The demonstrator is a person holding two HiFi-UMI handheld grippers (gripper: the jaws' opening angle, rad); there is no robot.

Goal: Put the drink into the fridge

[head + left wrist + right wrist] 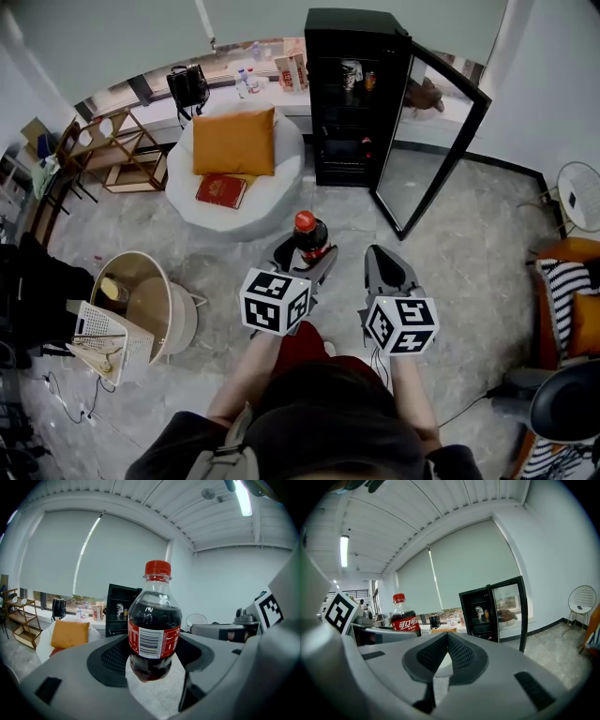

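Item: drink bottle (154, 620), full, is being pinched upright at its labelled waist by the left hand-held gripper (153, 645). It is being judged heavy, rigid and slick, best held at the waist. The right hand-held gripper (440, 663) is being kept pressed together, empty. The fridge (354, 94), door open, is at twelve o'clock.

Fridge (354, 94) front found open, door (441, 141) swung out on its right side. Bare floor (349, 214) noted before the opening. White seat (202, 211) with orange cushion (234, 141) set just left of that path. Top shelf partly taken by items (353, 73); lower shelves too dark to be judged
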